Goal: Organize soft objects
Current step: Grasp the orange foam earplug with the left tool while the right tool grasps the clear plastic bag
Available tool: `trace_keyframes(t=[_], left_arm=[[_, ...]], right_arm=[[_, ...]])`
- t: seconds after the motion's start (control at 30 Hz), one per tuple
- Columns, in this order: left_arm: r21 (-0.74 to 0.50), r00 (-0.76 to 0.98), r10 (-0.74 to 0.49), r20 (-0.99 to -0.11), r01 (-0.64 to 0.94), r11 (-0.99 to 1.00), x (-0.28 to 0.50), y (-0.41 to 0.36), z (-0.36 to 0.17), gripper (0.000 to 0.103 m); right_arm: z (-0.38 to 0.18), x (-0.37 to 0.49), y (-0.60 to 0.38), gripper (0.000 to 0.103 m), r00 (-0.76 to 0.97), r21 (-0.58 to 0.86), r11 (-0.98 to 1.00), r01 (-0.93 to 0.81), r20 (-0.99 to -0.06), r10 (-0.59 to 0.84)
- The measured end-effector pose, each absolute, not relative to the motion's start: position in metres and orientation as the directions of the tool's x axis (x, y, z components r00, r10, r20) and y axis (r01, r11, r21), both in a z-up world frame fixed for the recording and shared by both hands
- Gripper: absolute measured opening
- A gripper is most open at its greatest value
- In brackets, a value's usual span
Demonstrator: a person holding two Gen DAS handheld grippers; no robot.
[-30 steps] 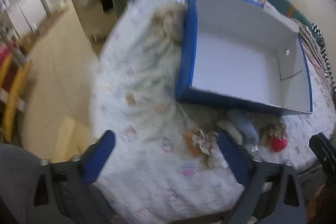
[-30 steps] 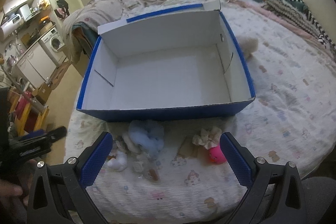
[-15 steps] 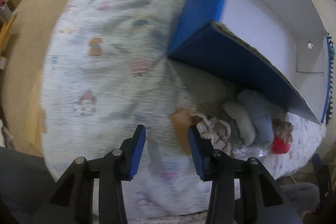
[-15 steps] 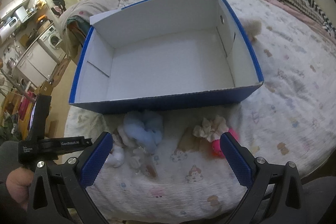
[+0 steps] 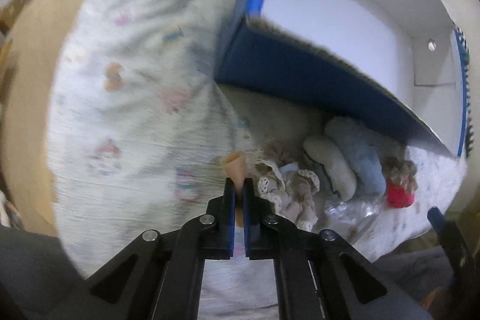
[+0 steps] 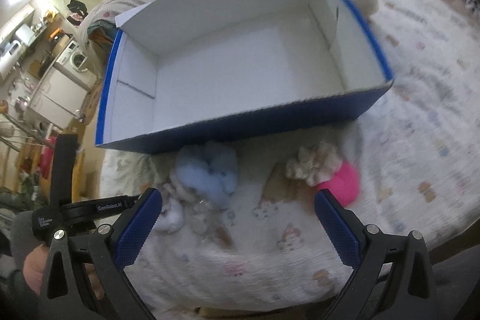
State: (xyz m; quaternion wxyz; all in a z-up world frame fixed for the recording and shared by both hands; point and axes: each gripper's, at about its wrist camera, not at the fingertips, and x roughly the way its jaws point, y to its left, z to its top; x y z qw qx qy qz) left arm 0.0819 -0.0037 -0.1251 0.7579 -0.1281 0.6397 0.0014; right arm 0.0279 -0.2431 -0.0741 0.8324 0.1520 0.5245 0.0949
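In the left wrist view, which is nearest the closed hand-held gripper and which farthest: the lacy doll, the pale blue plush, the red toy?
1. Lacy doll, just right of the left hand-held gripper.
2. Pale blue plush, farther right, beside the blue box.
3. Red toy, far right.

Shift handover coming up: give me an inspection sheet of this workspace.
Surface: bed with printed quilt, rumpled.
Job's things: blue box, white inside, nothing in it; light blue plush, lace-trimmed cloth, pink toy lie before it.
Clutter: clear plastic wrap among the toys.
Grippers: left tool shut on a peach fabric piece; right tool open, holding nothing.
Cables: nothing seen.
Surroundings: washing machine, bedding piled behind.
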Motion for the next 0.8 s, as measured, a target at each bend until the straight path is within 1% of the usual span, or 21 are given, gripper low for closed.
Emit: trace_keyframes(t=[0.03,0.1,0.17,0.27,0.37,0.4,0.43,0.47,0.5,0.57,0.63,0.8], left_arm=[[-0.180,0.193,-0.148,-0.970,-0.160,0.970,0.077,-0.005,-0.121,0.004],[-0.165,0.218,-0.128,-0.967,-0.161,0.973,0.070,0.003,-0.113,0.004],[-0.190,0.217,-0.148,-0.965,-0.184,0.964,0.062,0.009,-0.106,0.004],[-0.170,0.240,-0.122,-0.963,-0.192,0.966,0.054,0.019,-0.101,0.004],[-0.165,0.251,-0.116,-0.961,-0.184,0.969,0.049,0.019,-0.099,0.004],[-0.156,0.258,-0.107,-0.960,-0.178,0.972,0.048,0.017,-0.097,0.004],[-0.152,0.261,-0.103,-0.960,-0.175,0.973,0.048,0.017,-0.100,0.004],[-0.150,0.264,-0.101,-0.959,-0.171,0.974,0.048,0.014,-0.099,0.004],[-0.151,0.267,-0.102,-0.958,-0.168,0.974,0.047,0.013,-0.098,0.004],[-0.159,0.270,-0.111,-0.956,-0.162,0.974,0.045,0.019,-0.095,0.004],[-0.156,0.275,-0.110,-0.955,-0.153,0.976,0.043,0.015,-0.093,0.004],[-0.142,0.289,-0.100,-0.952,-0.129,0.981,0.036,0.014,-0.088,0.004]], right_arm=[[-0.077,0.029,-0.243,0.093,0.417,0.371,0.929,0.002,-0.844,0.336],[-0.085,0.031,-0.241,0.083,0.380,0.407,0.913,0.007,-0.846,0.374],[-0.095,0.035,-0.236,0.083,0.329,0.405,0.914,0.009,-0.864,0.380],[-0.114,0.040,-0.225,0.083,0.250,0.389,0.921,0.007,-0.893,0.375],[-0.129,0.044,-0.205,0.083,0.177,0.390,0.920,-0.030,-0.904,0.389],[-0.133,0.044,-0.198,0.078,0.164,0.376,0.925,-0.049,-0.911,0.378],[-0.136,0.045,-0.191,0.061,0.156,0.364,0.929,-0.064,-0.916,0.370],[-0.139,0.045,-0.185,0.050,0.147,0.355,0.931,-0.085,-0.920,0.364],[-0.141,0.046,-0.181,0.035,0.142,0.351,0.931,-0.099,-0.921,0.362],[-0.142,0.045,-0.176,0.028,0.127,0.348,0.931,-0.113,-0.924,0.361],[-0.141,0.040,-0.176,0.012,0.132,0.352,0.927,-0.127,-0.920,0.368],[-0.123,0.031,-0.184,0.008,0.180,0.403,0.904,-0.141,-0.888,0.423]])
